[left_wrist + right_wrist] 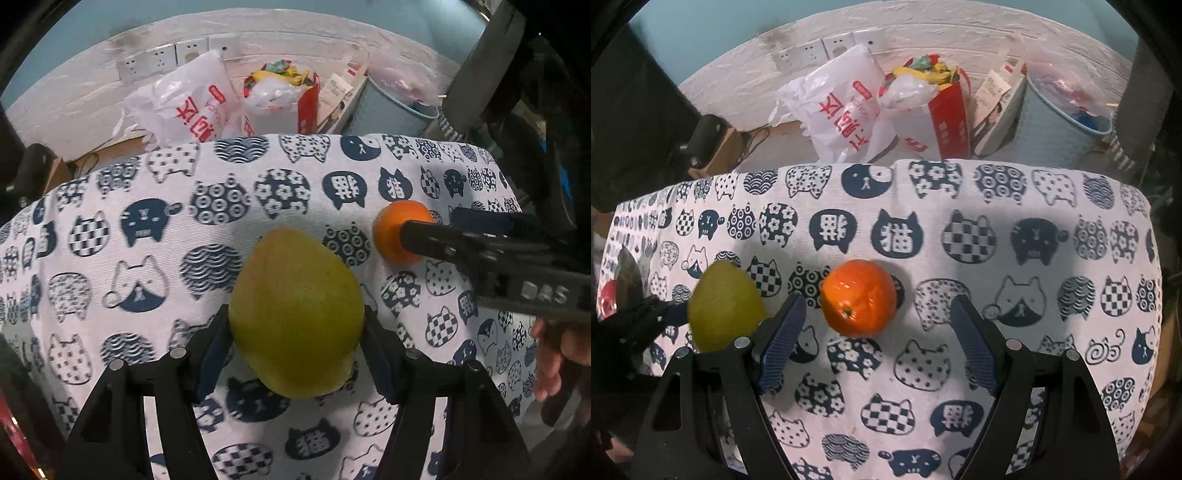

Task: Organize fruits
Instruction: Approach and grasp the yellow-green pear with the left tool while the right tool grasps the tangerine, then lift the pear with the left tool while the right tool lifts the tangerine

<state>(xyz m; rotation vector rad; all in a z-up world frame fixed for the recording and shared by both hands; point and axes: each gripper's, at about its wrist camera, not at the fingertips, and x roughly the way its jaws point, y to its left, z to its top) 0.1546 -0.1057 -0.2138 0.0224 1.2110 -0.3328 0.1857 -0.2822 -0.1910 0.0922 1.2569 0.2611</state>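
Left gripper (297,325) clamped on mango (295,314), long axis pointing away along fingers — right gripper (877,325) spread wide, orange (858,297) on cloth (1034,332) just ahead between its tips, untouched.

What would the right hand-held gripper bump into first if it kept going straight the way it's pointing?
Most likely the orange. It sits just ahead of the open right hand-held gripper, roughly between its fingers, on the cat-print cloth. Depth is hard to judge, so the fingertips might touch the cloth at about the same time.
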